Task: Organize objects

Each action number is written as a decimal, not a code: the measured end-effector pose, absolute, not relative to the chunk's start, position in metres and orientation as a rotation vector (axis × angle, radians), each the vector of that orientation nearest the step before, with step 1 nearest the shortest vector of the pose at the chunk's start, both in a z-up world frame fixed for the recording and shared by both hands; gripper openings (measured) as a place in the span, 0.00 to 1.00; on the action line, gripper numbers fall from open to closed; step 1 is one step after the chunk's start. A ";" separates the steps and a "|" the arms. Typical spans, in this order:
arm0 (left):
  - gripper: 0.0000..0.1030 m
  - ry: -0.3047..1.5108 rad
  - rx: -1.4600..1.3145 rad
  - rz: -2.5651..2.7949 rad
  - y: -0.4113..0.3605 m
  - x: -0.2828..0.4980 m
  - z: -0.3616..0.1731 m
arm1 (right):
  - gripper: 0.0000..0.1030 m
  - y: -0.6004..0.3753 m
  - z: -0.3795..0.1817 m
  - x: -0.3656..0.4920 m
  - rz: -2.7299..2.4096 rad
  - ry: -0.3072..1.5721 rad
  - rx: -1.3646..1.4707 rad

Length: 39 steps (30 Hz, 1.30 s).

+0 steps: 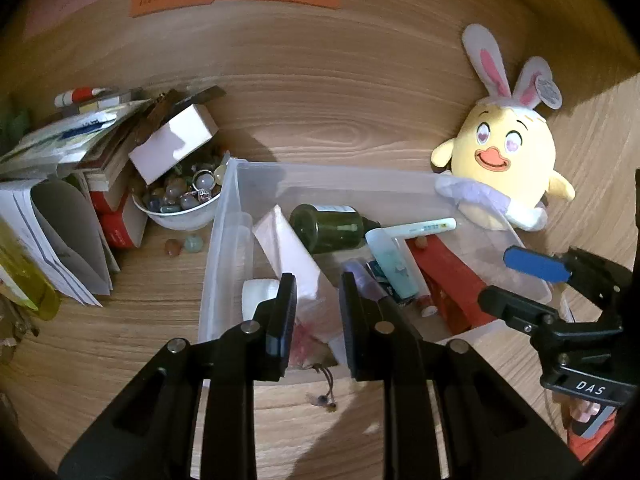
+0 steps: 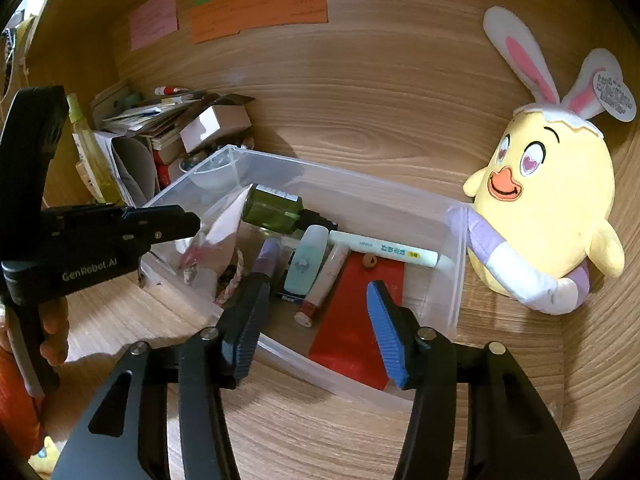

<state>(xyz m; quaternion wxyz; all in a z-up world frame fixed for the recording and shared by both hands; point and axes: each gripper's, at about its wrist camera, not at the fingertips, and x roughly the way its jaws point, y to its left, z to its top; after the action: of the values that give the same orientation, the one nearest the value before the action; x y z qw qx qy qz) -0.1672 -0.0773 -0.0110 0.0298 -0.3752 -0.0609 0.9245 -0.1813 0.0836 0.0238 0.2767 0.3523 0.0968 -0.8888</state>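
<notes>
Pouch (image 1: 296,264) with a dangling cord is pinched in the left gripper (image 1: 318,280), over the near-left end of the clear bin (image 1: 328,170), not yet dropped. Right gripper (image 2: 318,280) hangs open and empty above the bin's near wall. Bin already holds red envelope (image 2: 352,320), white pen (image 1: 424,226) and green bottle (image 1: 328,228). Probably left: loose stones (image 1: 184,245) beside the bowl (image 1: 180,216), paper stack (image 1: 60,220), maybe the plush chick (image 1: 504,160) behind.
</notes>
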 end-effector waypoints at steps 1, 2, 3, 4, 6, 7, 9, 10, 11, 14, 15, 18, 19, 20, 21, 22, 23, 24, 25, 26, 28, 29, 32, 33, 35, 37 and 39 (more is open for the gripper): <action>0.20 -0.183 -1.155 2.850 -0.077 -0.166 -0.010 | 0.52 0.084 0.024 -0.181 -2.387 0.259 0.943; 0.20 -0.179 -1.151 2.851 -0.077 -0.165 -0.009 | 0.54 0.084 0.025 -0.181 -2.387 0.258 0.940; 0.23 -0.177 -1.146 2.854 -0.077 -0.163 -0.008 | 0.55 0.085 0.026 -0.180 -2.389 0.255 0.936; 0.24 -0.178 -1.143 2.854 -0.077 -0.162 -0.007 | 0.56 0.085 0.027 -0.180 -2.390 0.255 0.934; 0.29 -0.178 -1.132 2.857 -0.077 -0.158 -0.005 | 0.56 0.086 0.029 -0.179 -2.392 0.254 0.931; 0.30 -0.175 -1.127 2.860 -0.076 -0.156 -0.003 | 0.56 0.087 0.030 -0.178 -2.393 0.252 0.929; 0.36 -0.165 -1.114 2.862 -0.076 -0.151 -0.001 | 0.56 0.088 0.032 -0.175 -2.394 0.251 0.922; 0.37 -0.159 -1.102 2.865 -0.075 -0.147 0.001 | 0.56 0.088 0.033 -0.175 -2.395 0.252 0.919; 0.40 -0.150 -1.091 2.871 -0.074 -0.144 0.002 | 0.56 0.089 0.035 -0.173 -2.398 0.253 0.914; 0.50 -0.122 -1.059 2.891 -0.072 -0.133 0.007 | 0.57 0.090 0.038 -0.168 -2.399 0.252 0.902; 0.53 -0.113 -1.049 2.896 -0.072 -0.129 0.008 | 0.57 0.091 0.040 -0.166 -2.400 0.253 0.897; 0.61 -0.079 -1.019 2.915 -0.069 -0.117 0.012 | 0.66 0.092 0.042 -0.159 -2.412 0.267 0.880; 0.63 -0.075 -1.011 2.919 -0.068 -0.115 0.013 | 0.68 0.093 0.043 -0.157 -2.416 0.269 0.873; 0.68 -0.069 -0.999 2.926 -0.068 -0.111 0.014 | 0.72 0.094 0.044 -0.153 -2.422 0.268 0.858; 0.72 -0.064 -0.985 2.934 -0.067 -0.107 0.015 | 0.73 0.096 0.045 -0.150 -2.425 0.268 0.848; 0.74 -0.059 -0.975 2.941 -0.066 -0.104 0.015 | 0.73 0.097 0.046 -0.148 -2.427 0.269 0.841; 0.76 -0.053 -0.964 2.947 -0.066 -0.100 0.016 | 0.74 0.098 0.047 -0.144 -2.433 0.265 0.834; 0.79 -0.045 -0.952 2.954 -0.065 -0.096 0.017 | 0.77 0.099 0.048 -0.143 -2.437 0.261 0.830; 0.81 -0.041 -0.945 2.958 -0.064 -0.094 0.017 | 0.78 0.100 0.049 -0.142 -2.441 0.256 0.826; 0.84 -0.038 -0.940 2.960 -0.063 -0.092 0.017 | 0.80 0.102 0.050 -0.140 -2.445 0.250 0.819; 0.88 -0.023 -0.931 2.966 -0.062 -0.086 0.016 | 0.81 0.105 0.051 -0.136 -2.454 0.242 0.808; 0.89 -0.018 -0.929 2.968 -0.061 -0.084 0.015 | 0.81 0.106 0.051 -0.133 -2.455 0.241 0.806; 0.91 -0.023 -0.935 2.962 -0.060 -0.078 0.012 | 0.83 0.109 0.049 -0.126 -2.455 0.244 0.802; 0.91 -0.036 -0.941 2.952 -0.060 -0.076 0.011 | 0.84 0.109 0.048 -0.123 -2.456 0.248 0.800; 0.92 -0.048 -0.947 2.943 -0.060 -0.074 0.009 | 0.86 0.110 0.046 -0.118 -2.455 0.251 0.799; 0.92 -0.057 -0.957 2.936 -0.059 -0.071 0.006 | 0.87 0.111 0.044 -0.114 -2.453 0.251 0.797; 0.92 -0.067 -0.962 2.931 -0.059 -0.069 0.004 | 0.88 0.112 0.041 -0.109 -2.456 0.256 0.801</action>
<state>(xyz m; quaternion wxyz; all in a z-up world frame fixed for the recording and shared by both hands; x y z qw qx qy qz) -0.0687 -0.0587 0.0036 0.0282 -0.3118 -0.0217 0.9495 -0.1088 0.1117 0.0408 0.2693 0.2970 0.0950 -0.9112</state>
